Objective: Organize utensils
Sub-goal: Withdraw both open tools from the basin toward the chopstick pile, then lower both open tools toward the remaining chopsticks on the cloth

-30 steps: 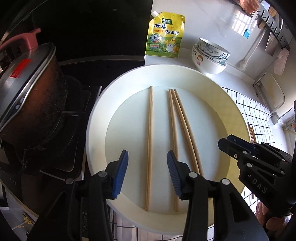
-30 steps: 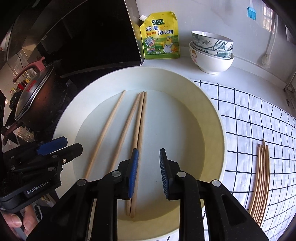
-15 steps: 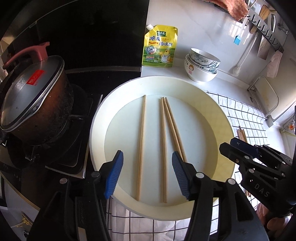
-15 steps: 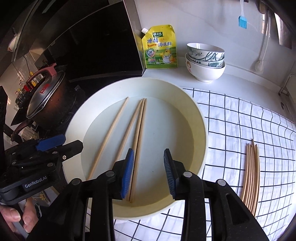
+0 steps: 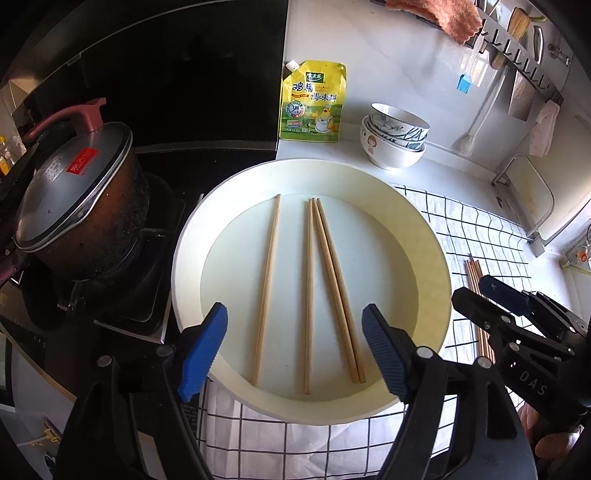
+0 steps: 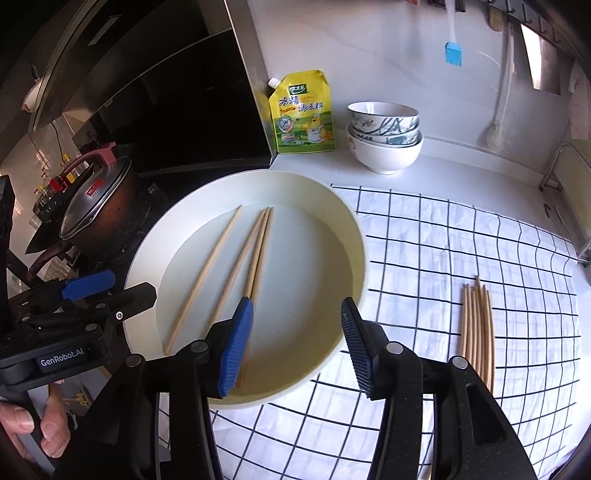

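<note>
Several wooden chopsticks (image 5: pixel 308 291) lie in a large cream plate (image 5: pixel 432 258), one apart at the left (image 5: pixel 266 288) and the others close together. They also show in the right wrist view (image 6: pixel 255 266), in the plate (image 6: pixel 354 236). A bundle of chopsticks (image 6: pixel 476 332) lies on the checked cloth (image 6: pixel 461 236) to the right. My left gripper (image 5: pixel 293 354) is open and empty above the plate's near rim. My right gripper (image 6: pixel 295 343) is open and empty above the plate's near right rim.
A lidded dark pot (image 5: pixel 77 214) sits on the stove at left. A yellow seasoning pouch (image 5: pixel 314 103) and stacked bowls (image 5: pixel 395 136) stand at the back by the wall. A rack with hanging tools (image 5: pixel 517 33) is at the upper right.
Both grippers have drawn back and up from the plate and opened wider. The chopsticks in the plate have not moved.
</note>
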Available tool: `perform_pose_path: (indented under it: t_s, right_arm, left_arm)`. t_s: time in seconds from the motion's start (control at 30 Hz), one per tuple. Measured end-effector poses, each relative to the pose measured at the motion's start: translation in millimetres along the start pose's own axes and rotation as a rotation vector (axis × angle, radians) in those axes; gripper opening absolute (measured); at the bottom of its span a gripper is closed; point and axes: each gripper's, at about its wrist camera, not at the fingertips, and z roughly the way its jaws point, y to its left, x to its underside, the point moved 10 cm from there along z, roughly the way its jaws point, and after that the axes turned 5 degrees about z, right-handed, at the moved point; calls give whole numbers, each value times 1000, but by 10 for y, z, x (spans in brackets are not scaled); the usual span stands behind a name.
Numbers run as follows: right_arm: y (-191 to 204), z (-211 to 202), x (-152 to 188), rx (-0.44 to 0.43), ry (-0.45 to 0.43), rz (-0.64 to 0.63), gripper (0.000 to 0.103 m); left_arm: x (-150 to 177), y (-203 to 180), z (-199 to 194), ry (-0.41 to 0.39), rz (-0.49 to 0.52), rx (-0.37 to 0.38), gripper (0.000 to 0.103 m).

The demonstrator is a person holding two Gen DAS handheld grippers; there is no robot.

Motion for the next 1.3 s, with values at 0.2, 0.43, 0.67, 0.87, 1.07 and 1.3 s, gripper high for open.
perform_pose_path:
  t_s: [0.2,0.43,0.67,0.87,1.07,1.3]
  right_arm:
    - [-278,-119,51,16,-5,18,62]
    - [-739,-267,181,51,-3,55,67]
    - [-1384,-408,365,116,8,116,67]
    - [-1925,-480,556,172,26,171,67]
    - [-2334,-458,774,216,58,202,67]
    - [-2577,-261,992,239,115,187,67]
  left_arm:
    - [10,-201,-11,-3,-8,7,85]
    - [14,-633,62,11,14,37,88]
    - [38,-1174,154,27,61,72,89]
    - [122,-1601,261,51,103,92,89]
    - [271,-1994,366,74,146,108,89]
    - [439,-2244,549,113,162,108,89]
